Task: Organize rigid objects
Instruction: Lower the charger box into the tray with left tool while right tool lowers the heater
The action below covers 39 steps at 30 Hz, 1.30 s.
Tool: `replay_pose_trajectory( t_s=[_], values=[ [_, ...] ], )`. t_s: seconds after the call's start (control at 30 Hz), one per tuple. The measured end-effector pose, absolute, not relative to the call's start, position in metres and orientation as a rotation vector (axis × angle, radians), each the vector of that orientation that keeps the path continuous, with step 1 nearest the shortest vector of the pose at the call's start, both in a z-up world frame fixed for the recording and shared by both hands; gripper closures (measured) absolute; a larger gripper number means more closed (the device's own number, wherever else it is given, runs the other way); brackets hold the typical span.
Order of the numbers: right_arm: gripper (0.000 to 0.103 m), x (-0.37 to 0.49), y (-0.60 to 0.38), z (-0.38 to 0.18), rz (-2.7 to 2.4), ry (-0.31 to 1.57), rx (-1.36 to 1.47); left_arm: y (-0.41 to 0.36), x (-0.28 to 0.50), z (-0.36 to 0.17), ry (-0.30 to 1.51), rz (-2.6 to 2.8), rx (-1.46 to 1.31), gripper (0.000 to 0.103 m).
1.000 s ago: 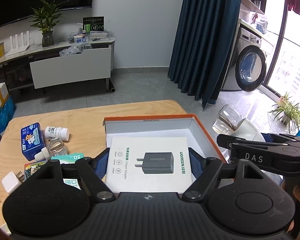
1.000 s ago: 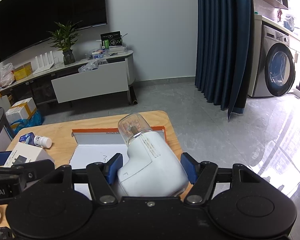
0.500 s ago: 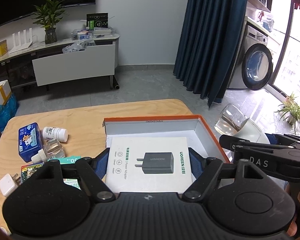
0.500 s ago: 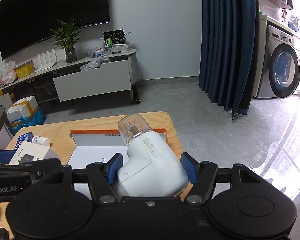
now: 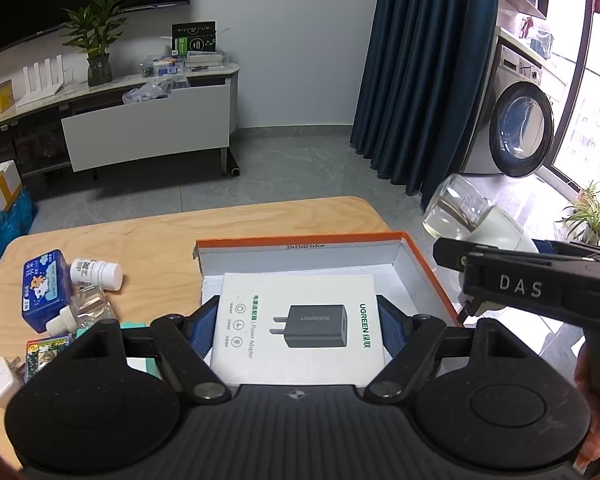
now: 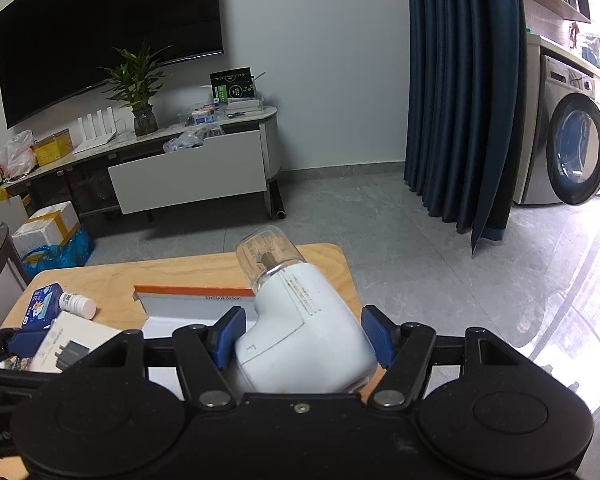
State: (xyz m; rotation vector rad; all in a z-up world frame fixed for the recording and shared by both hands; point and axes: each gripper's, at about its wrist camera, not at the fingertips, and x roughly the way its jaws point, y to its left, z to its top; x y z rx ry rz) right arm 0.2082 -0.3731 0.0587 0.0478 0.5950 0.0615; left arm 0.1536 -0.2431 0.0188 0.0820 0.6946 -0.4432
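My left gripper (image 5: 299,322) is shut on a white UGREEN power adapter box (image 5: 296,326), held over the open orange-rimmed cardboard box (image 5: 420,264) on the wooden table. My right gripper (image 6: 302,330) is shut on a white plug-in device with a clear glass bottle (image 6: 300,320), held above the right side of the cardboard box (image 6: 192,294). In the left wrist view the device (image 5: 472,220) and the right gripper show at the right. In the right wrist view the adapter box (image 6: 74,346) shows at the lower left.
On the table's left lie a blue tin (image 5: 44,288), a white pill bottle (image 5: 96,274), a small clear bottle (image 5: 82,312), a white plug (image 5: 0,380) and cards. Table edge is close on the right; floor, TV cabinet, curtain and washing machine lie beyond.
Both grippers have risen slightly with their loads. The right gripper has lifted and tilted a little, so the device sits higher beside the box.
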Motion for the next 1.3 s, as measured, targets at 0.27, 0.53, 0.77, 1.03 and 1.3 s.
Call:
replay_pose_trajectory(
  t_s=[0.27, 0.53, 0.77, 1.03, 1.3],
  values=[
    [0.025, 0.217, -0.372, 0.052, 0.065, 0.624, 0.057, -0.243, 0.156, 0.016, 0.698, -0.424, 0.071, 0.024],
    [0.025, 0.221, -0.373, 0.050, 0.058, 0.630, 0.058, -0.245, 0.156, 0.015, 0.699, -0.423, 0.070, 0.024],
    [0.025, 0.225, -0.375, 0.049, 0.055, 0.631, 0.056, -0.247, 0.158, 0.014, 0.702, -0.421, 0.071, 0.024],
    [0.025, 0.228, -0.374, 0.049, 0.057, 0.633, 0.052, -0.249, 0.160, 0.011, 0.706, -0.420, 0.066, 0.024],
    [0.025, 0.234, -0.373, 0.048, 0.054, 0.636, 0.037, -0.250, 0.162, 0.010, 0.710, -0.416, 0.063, 0.024]
  ],
)
